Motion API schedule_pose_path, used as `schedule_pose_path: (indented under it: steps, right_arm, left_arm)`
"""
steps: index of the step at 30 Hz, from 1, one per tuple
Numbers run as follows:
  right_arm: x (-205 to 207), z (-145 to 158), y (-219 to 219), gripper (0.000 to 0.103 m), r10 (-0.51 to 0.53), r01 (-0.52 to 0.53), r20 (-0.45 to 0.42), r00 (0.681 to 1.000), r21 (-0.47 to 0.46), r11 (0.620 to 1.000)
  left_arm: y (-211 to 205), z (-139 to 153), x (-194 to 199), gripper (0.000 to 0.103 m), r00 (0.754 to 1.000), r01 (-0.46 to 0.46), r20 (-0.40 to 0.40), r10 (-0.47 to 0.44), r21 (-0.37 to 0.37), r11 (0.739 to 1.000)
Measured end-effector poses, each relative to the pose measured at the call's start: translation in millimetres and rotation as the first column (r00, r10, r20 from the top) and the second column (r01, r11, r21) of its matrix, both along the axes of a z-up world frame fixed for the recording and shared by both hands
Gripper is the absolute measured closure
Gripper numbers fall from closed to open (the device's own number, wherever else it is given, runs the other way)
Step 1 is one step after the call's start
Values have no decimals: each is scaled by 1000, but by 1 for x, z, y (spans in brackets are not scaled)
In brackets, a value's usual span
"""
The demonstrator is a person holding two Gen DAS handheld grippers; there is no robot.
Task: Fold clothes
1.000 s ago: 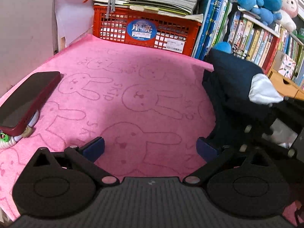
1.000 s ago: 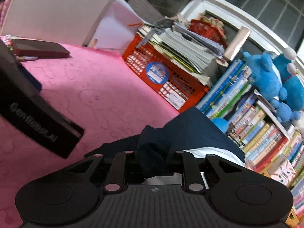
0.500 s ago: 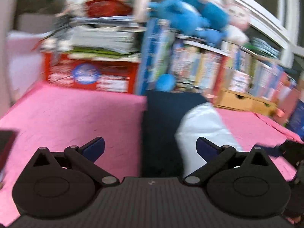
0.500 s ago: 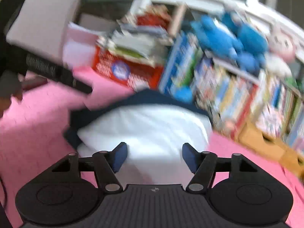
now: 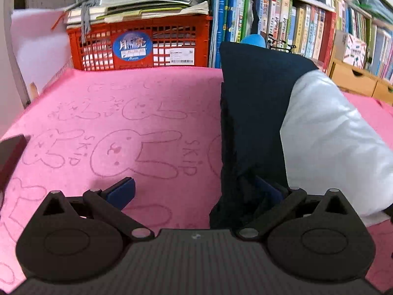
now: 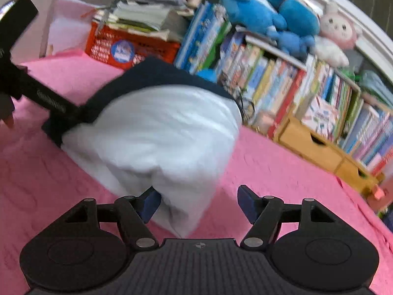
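Garment (image 5: 255, 113), navy and white: lying on pink tabletop (image 5: 137, 113), overlapping left gripper (image 5: 194, 189)'s right jaw, reaching between right gripper (image 6: 196, 202)'s jaws. Both grippers' jaws are being held wide, nothing gripped. Risk: layers being bunched by misplaced pinch.

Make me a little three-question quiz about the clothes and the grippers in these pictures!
1. True or false: the left hand-held gripper is open.
2. What colour is the cloth lying on top of the dark navy garment? A) red B) white C) green
3. Fill in: the right hand-held gripper has its fingers open around the near edge of the ____ cloth.

Key: 1 true. 2 B. 3 white. All of it lies on the pink bunny blanket.
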State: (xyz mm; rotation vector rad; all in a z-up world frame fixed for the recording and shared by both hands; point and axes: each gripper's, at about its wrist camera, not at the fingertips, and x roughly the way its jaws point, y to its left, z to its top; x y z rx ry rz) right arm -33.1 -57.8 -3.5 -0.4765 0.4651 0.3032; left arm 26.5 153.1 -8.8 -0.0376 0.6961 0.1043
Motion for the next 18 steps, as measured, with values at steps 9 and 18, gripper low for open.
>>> schedule_pose_path:
  steps: [9,18]
  right_arm:
    - [19,-5,-35,11,-102,103,25,995,-83,991]
    - [20,-3,-25,66,-51,50,-65,997,-17,999]
  left_arm:
    - [4,-3,4,0,997,81,0,-81,14,997]
    - [7,-4,3,0,997,72,-6,-72,-21,997]
